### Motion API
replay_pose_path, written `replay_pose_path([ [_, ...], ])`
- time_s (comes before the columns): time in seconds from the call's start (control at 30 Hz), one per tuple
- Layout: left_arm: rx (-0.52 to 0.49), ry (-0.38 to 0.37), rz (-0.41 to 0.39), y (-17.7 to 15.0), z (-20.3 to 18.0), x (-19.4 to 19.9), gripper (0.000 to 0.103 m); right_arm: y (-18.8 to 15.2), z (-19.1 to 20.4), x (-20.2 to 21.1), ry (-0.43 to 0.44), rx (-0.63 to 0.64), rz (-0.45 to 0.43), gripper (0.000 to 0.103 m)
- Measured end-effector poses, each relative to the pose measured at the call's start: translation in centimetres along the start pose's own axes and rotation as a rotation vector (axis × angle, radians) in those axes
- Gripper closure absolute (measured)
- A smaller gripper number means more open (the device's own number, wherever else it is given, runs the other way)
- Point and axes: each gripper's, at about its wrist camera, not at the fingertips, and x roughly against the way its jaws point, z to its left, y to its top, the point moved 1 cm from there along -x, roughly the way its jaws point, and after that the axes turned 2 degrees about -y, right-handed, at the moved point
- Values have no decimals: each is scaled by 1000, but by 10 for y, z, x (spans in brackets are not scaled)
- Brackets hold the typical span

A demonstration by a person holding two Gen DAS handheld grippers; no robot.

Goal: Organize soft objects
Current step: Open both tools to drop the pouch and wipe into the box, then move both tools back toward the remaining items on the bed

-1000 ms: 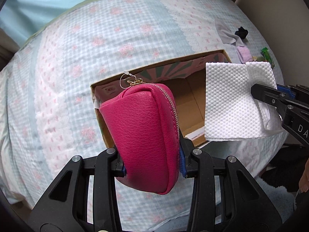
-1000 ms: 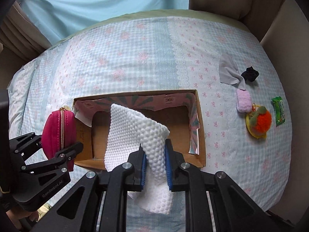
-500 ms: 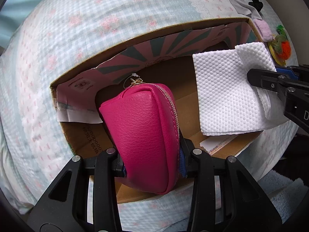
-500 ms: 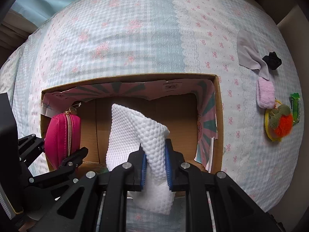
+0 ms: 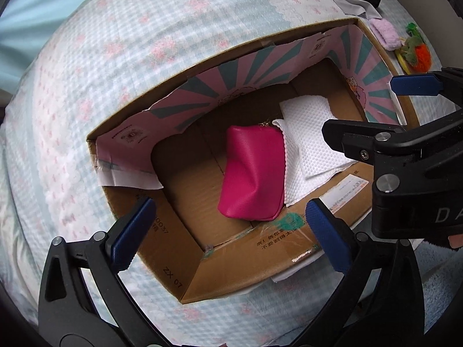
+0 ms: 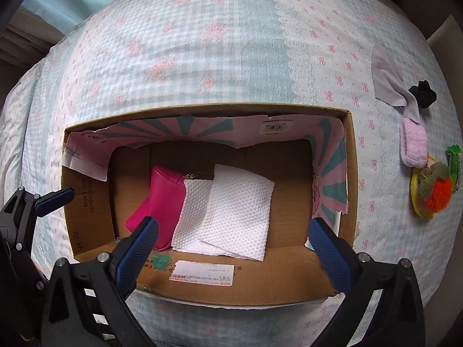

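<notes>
A cardboard box (image 5: 185, 263) (image 6: 86, 231) stands open on the bed. Inside it lie a pink pouch (image 5: 251, 176) (image 6: 162, 199) and a folded white towel (image 5: 312, 147) (image 6: 231, 217), the towel's edge overlapping the pouch. My left gripper (image 5: 228, 231) is open and empty above the box's near edge. My right gripper (image 6: 231, 243) is open and empty above the box's front wall; it also shows at the right of the left wrist view (image 5: 376, 115).
On the bedspread right of the box lie a grey cloth (image 6: 387, 78), a black hair tie (image 6: 422, 97), a pink fuzzy piece (image 6: 415, 143), an orange plush toy on a yellow ring (image 6: 434, 193) and a green packet (image 6: 455, 162).
Both grippers moved over the box and opened. The pouch and the towel dropped from the jaws and now lie on the box floor.
</notes>
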Motion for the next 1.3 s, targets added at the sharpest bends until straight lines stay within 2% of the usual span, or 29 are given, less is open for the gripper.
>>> replay_pose_path([
  [0.37, 29, 35, -66, -13, 2, 37, 0, -14, 1, 50, -31, 28, -85, 0],
  [0.5, 23, 66, -130, -20, -4, 72, 0, -26, 1, 91, -24, 32, -129, 0],
  [0.63, 61, 89, -185, -31, -7, 112, 0, -45, -1, 145, -25, 25, -194, 0],
  [0.73, 104, 122, -226, -42, -8, 148, 0, -63, -1, 190, -47, 30, -279, 0],
  [0.9, 166, 136, -350, -62, -15, 216, 0, -95, -8, 253, -57, 18, -399, 0],
  [1.03, 199, 125, -434, -78, -30, 256, 0, -117, -16, 279, -67, 31, -456, 0],
  [1.3, 211, 131, -482, -91, -79, 282, 0, -150, -57, 304, -58, 8, -512, 0],
])
